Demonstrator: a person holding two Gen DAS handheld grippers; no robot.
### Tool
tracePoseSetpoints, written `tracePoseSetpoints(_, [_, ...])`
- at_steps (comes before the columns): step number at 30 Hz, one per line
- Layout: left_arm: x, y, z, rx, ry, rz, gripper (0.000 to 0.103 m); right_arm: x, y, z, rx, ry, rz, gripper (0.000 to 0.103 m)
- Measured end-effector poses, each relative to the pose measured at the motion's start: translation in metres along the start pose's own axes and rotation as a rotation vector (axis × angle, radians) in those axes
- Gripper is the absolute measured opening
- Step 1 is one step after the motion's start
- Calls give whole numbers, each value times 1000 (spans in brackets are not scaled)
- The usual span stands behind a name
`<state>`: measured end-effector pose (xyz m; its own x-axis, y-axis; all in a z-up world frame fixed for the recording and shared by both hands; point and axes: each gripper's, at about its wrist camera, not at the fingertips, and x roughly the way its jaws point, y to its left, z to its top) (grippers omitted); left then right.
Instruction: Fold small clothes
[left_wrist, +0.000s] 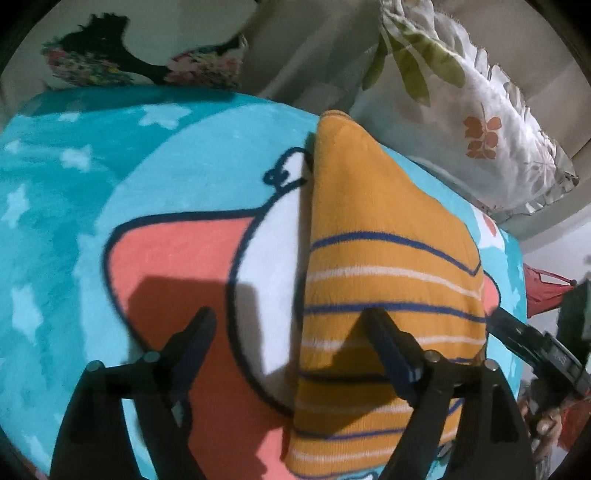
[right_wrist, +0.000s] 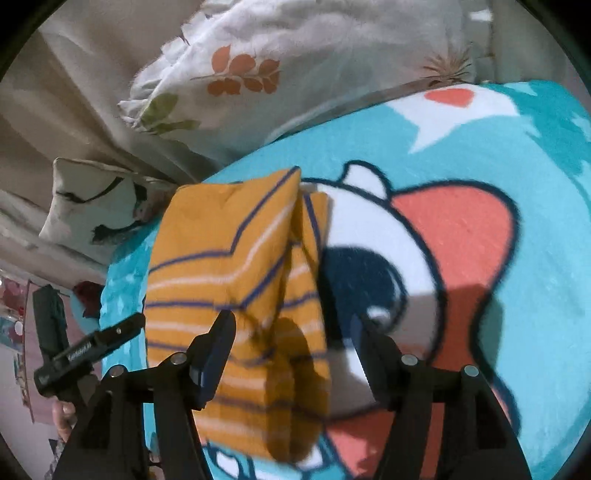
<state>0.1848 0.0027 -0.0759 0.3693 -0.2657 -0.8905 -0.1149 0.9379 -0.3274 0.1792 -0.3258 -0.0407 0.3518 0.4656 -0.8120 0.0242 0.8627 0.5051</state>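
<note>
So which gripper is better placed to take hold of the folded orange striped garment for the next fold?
Probably the right gripper: its open jaws straddle the orange striped garment's near edge. The left gripper is open too, mostly over the turquoise cartoon blanket.

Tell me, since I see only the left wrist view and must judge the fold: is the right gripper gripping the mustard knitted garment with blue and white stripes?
Observer: No, the right gripper is open, with only one finger over the garment.
Operator: How does its other long edge look?
Observer: A narrow doubled strip runs along that edge, lying on the turquoise cartoon fleece blanket.
</note>
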Motion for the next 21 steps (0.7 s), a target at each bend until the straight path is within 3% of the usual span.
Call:
tracePoseSetpoints(2, [9, -2, 5, 2, 17, -41, 85, 21, 7, 8, 4, 13, 10, 70])
tracePoseSetpoints(4, [17, -1, 10, -19, 54, -74, 85, 38, 6, 16, 27, 39, 65, 61])
tracePoseSetpoints(5, [20, -1, 12, -23, 80, -95, 68, 46, 5, 18, 55, 64, 92, 45])
tracePoseSetpoints(6, [18, -3, 14, -16, 93, -123, 42, 47, 7, 22, 70, 58, 101, 40])
tracePoseSetpoints(7, [14, -8, 15, 6, 98, -140, 36, 42, 6, 23, 80, 45, 121, 33])
tracePoseSetpoints(9, [1, -26, 17, 99, 57, -58, 36, 25, 4, 22, 95, 11, 172, 24])
tracePoseSetpoints(10, [-2, -34, 17, 139, 43, -20, 36, 20, 3, 22, 92, 3, 157, 24])
tracePoseSetpoints(12, [-5, -44, 17, 165, 40, 51, 36, 21, 5, 21, 52, 22, 44, 29])
tracePoseSetpoints(14, [-13, -48, 13, 151, 44, 40, 38, 17, 10, 19, 28, 27, -24, 33])
tracePoseSetpoints(17, [-31, -58, -2, 157, -1, 34, 50, -19, 36, 10, -74, -73, -114, 33])
tracePoseSetpoints(19, [-37, -64, -14, 169, -16, 32, 51, -42, 54, -2, -125, -129, -103, 33])
tracePoseSetpoints(21, [-32, -65, -29, 164, 3, 38, 53, -49, 67, -17, -138, -123, -27, 33])
